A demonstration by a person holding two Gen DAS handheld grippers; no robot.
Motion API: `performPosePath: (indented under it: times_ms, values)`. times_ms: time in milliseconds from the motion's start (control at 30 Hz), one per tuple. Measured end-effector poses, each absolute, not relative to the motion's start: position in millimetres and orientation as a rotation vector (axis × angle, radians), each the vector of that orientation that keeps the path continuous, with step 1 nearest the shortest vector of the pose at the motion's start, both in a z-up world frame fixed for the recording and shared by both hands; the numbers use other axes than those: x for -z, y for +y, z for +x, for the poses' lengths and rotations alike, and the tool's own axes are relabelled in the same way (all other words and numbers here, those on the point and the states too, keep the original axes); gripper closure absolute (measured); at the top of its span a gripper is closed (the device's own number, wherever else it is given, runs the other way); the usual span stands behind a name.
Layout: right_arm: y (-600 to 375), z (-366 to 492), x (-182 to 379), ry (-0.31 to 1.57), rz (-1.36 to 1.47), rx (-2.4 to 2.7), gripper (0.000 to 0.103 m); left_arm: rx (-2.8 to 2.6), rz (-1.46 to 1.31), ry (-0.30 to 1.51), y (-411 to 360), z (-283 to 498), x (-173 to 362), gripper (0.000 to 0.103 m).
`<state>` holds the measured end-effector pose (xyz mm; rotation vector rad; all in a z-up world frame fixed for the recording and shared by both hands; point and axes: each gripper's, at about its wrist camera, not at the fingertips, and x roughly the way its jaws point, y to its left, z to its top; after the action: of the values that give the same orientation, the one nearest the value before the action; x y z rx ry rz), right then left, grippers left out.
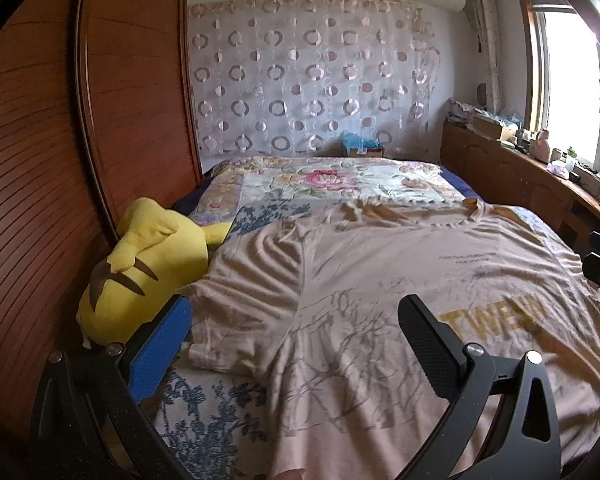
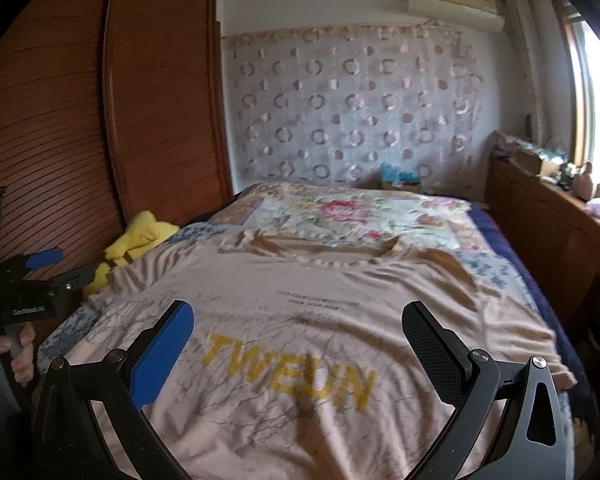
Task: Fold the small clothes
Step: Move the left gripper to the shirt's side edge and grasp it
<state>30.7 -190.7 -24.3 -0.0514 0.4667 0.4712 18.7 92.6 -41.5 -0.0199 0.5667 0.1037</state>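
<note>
A beige T-shirt (image 1: 380, 288) with yellow letters and a grey branch print lies spread face up on the bed, collar toward the far wall. It also shows in the right wrist view (image 2: 320, 320). My left gripper (image 1: 296, 320) is open and empty, above the shirt's left sleeve and side. My right gripper (image 2: 298, 322) is open and empty, above the shirt's lower middle near the yellow letters. The left gripper also shows at the left edge of the right wrist view (image 2: 40, 264), held in a hand.
A yellow plush toy (image 1: 140, 264) lies at the bed's left edge against a wooden wardrobe (image 1: 40, 160). A floral quilt (image 1: 324, 180) covers the bed's far end. A wooden cabinet (image 1: 520, 176) with clutter runs along the right under the window.
</note>
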Motion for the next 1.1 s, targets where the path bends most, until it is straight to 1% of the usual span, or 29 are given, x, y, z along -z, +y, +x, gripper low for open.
performPosePath:
  times_ms: [267, 367, 400, 467, 533, 567, 633, 733, 967, 1067, 1100]
  values:
    - [-194, 47, 34, 0.534, -0.098, -0.533, 0.000, -0.087, -0.042, 0.631, 129, 28, 64, 0.001]
    - [-195, 54, 35, 0.563, -0.109, -0.557, 0.000, -0.076, -0.050, 0.666, 144, 35, 70, 0.009]
    - [-195, 56, 34, 0.571, -0.113, -0.562, 0.000, -0.074, -0.049, 0.678, 148, 38, 72, 0.014]
    - [-196, 61, 34, 0.590, -0.120, -0.575, 0.000, -0.075, -0.056, 0.696, 158, 42, 76, 0.019]
    - [-196, 64, 33, 0.609, -0.122, -0.592, 0.000, -0.067, -0.076, 0.721, 170, 48, 80, 0.027]
    - [-197, 66, 33, 0.617, -0.123, -0.599, 0.000, -0.061, -0.087, 0.732, 176, 51, 81, 0.028]
    - [-196, 70, 32, 0.634, -0.129, -0.612, 0.000, -0.056, -0.105, 0.759, 185, 59, 85, 0.034]
    - [-194, 76, 30, 0.651, -0.139, -0.629, 0.000, -0.055, -0.125, 0.795, 196, 72, 91, 0.038]
    - [-189, 85, 27, 0.665, -0.159, -0.664, 0.000, -0.040, -0.159, 0.864, 211, 104, 99, 0.039]
    - [-186, 85, 30, 0.672, -0.172, -0.674, 0.000, -0.038, -0.167, 0.888, 213, 114, 102, 0.042]
    - [-186, 84, 31, 0.676, -0.177, -0.679, 0.000, -0.035, -0.170, 0.901, 213, 118, 105, 0.045]
